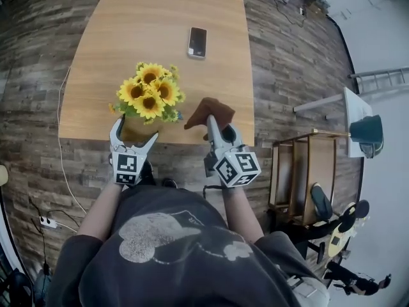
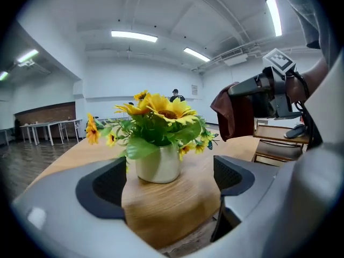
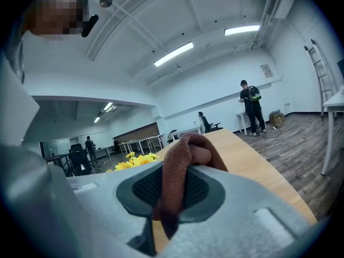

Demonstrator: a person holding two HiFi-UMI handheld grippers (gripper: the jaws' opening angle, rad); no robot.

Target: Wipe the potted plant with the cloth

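Observation:
A potted plant of yellow sunflowers in a cream pot stands near the front edge of the wooden table. My left gripper is open just in front of the pot, its jaws spread wide with only bare table between them. My right gripper is shut on a brown cloth, to the right of the flowers. The cloth bunches up between the right jaws, and it hangs in the left gripper view as a dark red fold.
A phone lies further back on the table. A wooden rack stands on the floor to the right, with a white table behind it. A cable runs along the floor on the left.

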